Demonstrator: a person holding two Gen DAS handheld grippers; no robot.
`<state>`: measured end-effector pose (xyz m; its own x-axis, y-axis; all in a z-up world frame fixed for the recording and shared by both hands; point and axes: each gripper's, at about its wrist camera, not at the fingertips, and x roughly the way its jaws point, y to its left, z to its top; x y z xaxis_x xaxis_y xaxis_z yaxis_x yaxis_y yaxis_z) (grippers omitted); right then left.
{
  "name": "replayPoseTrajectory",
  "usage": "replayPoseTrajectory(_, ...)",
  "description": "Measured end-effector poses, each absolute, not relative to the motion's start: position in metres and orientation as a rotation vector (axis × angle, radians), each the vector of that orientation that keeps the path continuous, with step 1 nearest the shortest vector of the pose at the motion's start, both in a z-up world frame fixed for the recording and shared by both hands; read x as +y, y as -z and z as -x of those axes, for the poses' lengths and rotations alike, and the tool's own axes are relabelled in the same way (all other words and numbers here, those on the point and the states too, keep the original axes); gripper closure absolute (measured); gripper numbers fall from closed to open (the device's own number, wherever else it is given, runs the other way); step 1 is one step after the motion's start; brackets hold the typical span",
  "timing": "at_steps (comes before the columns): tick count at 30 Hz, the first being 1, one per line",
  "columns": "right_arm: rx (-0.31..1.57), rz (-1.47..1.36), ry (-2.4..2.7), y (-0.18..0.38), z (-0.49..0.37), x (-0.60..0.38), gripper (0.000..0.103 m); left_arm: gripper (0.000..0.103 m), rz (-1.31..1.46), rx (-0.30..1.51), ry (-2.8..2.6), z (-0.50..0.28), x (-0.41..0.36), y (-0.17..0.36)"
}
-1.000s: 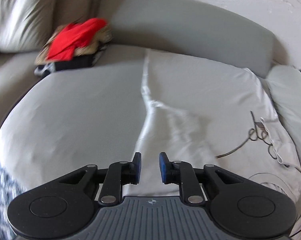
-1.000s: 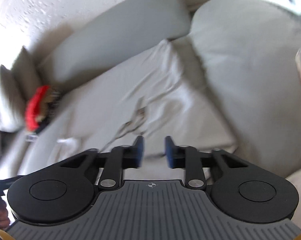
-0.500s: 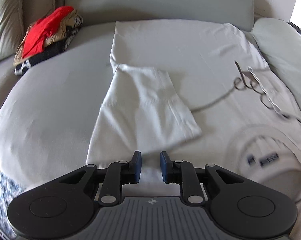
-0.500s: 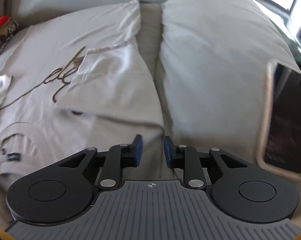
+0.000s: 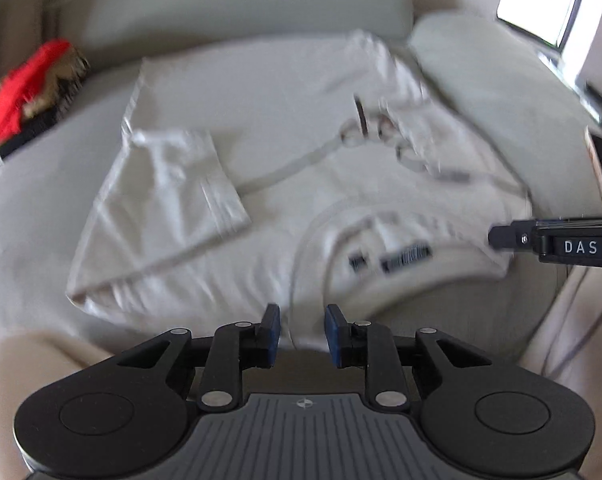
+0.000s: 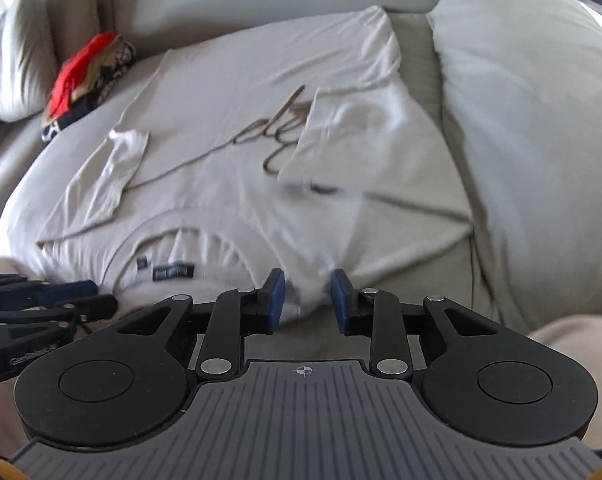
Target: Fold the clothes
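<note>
Two grippers work at the near hem of a pale grey T-shirt (image 6: 229,128), which lies spread flat on a grey sofa seat (image 5: 41,208) with its neckline toward the cameras.

1. Right gripper (image 6: 307,298): the blue-padded fingers (image 6: 275,300) stand apart with a moderate gap. A raised fold of the shirt's shoulder edge sits in that gap. The pads flank the cloth; whether either pad touches it cannot be told. In the left wrist view this gripper (image 5: 497,236) enters from the side at the same shoulder, by the collar.

2. Left gripper (image 5: 299,334): the fingers (image 5: 271,334) stand apart by a similar gap and hold nothing. The tips hover just short of the shirt's near edge, below the collar. In the right wrist view this gripper (image 6: 81,300) lies near the collar on the side away from the right gripper.

3. Shirt layout, taken from the collar (image 6: 173,232): two dark labels (image 6: 173,272) show inside the neckline. Both sleeves are folded inward over the body. A dark cursive print (image 6: 273,136) runs across the chest beyond the collar, partly covered by one folded sleeve.

4. Beyond the shirt: a large cushion (image 6: 533,100) lies beside the shirt. A stack of clothes (image 6: 89,76) topped with a red garment rests well apart from the shirt, by the sofa back.
</note>
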<state>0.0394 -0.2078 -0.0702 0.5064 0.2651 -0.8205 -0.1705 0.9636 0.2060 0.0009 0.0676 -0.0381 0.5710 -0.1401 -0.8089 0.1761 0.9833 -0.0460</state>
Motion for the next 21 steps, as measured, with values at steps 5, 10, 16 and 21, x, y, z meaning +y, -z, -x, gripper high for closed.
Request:
replayPoseTrajectory(5, 1.096, -0.183, -0.277, 0.065, -0.032, -0.225, 0.074, 0.080, -0.059, 0.976, 0.215, 0.000, 0.064, 0.039)
replayPoseTrajectory(10, 0.864, -0.233, -0.250, 0.002, -0.024, -0.244, 0.040, 0.076, -0.082, 0.922, 0.220, 0.001, 0.071, 0.013)
replayPoseTrajectory(16, 0.687, -0.263, -0.255, -0.078, -0.047, -0.250, 0.024, 0.061, 0.015, 0.735, 0.151, -0.020, 0.111, -0.072)
replayPoseTrajectory(21, 0.649, -0.353, -0.275, -0.117, -0.090, -0.254, 0.021, 0.053, 0.130, 0.646, 0.123, -0.053, 0.142, -0.120)
